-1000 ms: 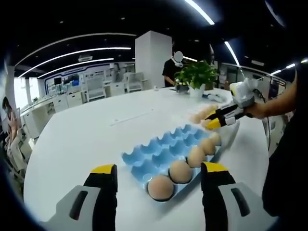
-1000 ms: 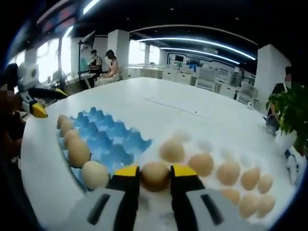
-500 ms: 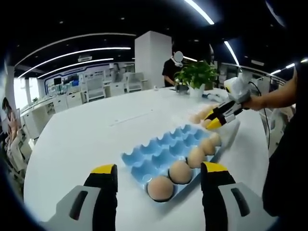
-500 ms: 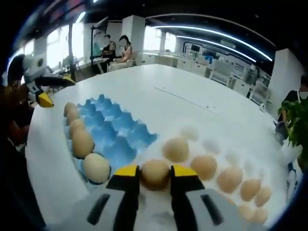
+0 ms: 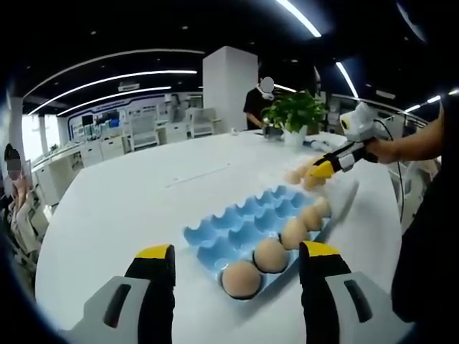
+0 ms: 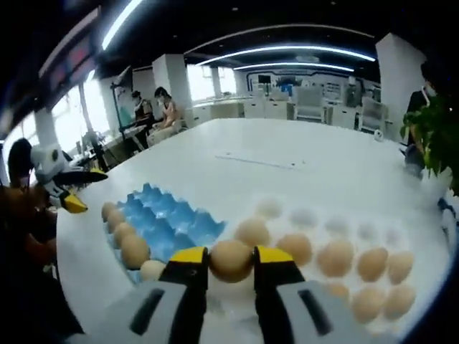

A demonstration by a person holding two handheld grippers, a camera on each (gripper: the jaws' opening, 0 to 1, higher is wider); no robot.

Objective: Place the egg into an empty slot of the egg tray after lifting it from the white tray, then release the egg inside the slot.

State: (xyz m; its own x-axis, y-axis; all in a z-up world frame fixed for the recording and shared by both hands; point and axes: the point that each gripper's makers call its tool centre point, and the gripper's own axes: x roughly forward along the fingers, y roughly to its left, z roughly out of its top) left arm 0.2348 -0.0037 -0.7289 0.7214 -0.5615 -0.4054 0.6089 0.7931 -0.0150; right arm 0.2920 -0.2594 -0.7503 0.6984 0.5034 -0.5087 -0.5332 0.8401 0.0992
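Note:
A tan egg (image 6: 231,259) sits between the yellow-tipped jaws of my right gripper (image 6: 231,258), which is shut on it and held above the white tray (image 6: 301,215) of several eggs. In the left gripper view the right gripper (image 5: 320,170) shows at the far right, over the white tray's eggs (image 5: 301,174). The blue egg tray (image 5: 247,218) lies on the white table, with several eggs along its right row (image 5: 271,254) and empty slots to their left. My left gripper (image 5: 237,252) hangs open just before the blue tray's near end, nothing between its jaws.
The round white table (image 5: 122,201) has bare room left of the blue tray (image 6: 161,218). A potted plant (image 5: 292,115) stands at the far edge. A person stands behind it (image 5: 257,100); others sit at far desks (image 6: 161,107). A forearm (image 5: 419,147) holds the right gripper.
My right gripper has risen with the egg, so the white tray and blue tray look lower and farther. The left gripper has stayed put.

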